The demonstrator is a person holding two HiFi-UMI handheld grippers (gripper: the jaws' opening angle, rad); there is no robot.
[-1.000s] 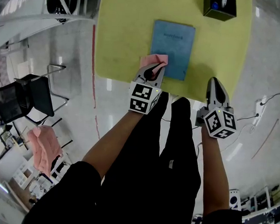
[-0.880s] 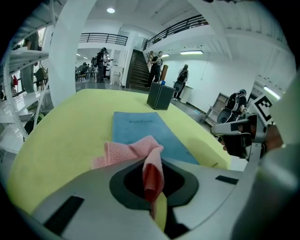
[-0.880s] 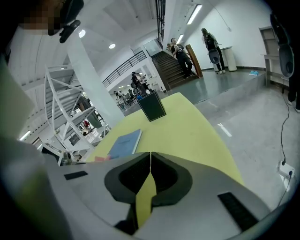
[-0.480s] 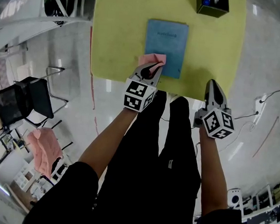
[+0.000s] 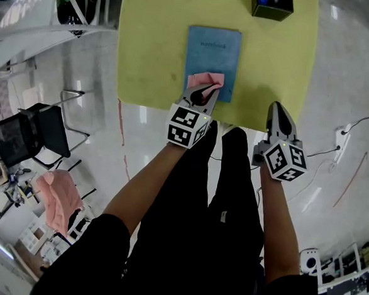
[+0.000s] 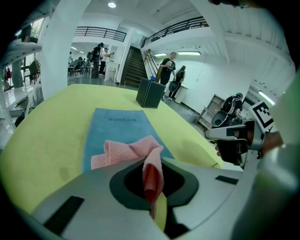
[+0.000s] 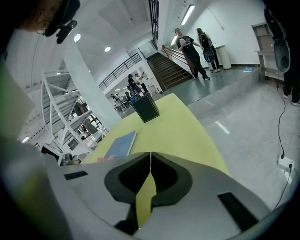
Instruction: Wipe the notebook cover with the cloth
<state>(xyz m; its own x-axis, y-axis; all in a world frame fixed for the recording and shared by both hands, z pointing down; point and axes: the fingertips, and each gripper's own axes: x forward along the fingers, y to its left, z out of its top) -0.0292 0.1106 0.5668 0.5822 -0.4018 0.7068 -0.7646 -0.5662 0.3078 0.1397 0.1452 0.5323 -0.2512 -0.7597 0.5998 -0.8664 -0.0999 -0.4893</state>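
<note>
Two handheld grippers work at the near edge of a yellow table [image 5: 154,47]. The right gripper [image 5: 277,109] hangs just off it, jaws pressed together on nothing. The left gripper [image 5: 206,93] pinches the one pink woven cloth [image 5: 205,82], whose loose end rests on the near end of the single blue softcover notebook [image 5: 213,51] lying flat. Wiping appears under way; the next stroke likely calls for dragging the cloth away toward the title. Beyond stands one dark box [image 5: 270,5].

Right tool [image 7: 150,154], jaws together, before yellow table [image 7: 183,126]
</note>
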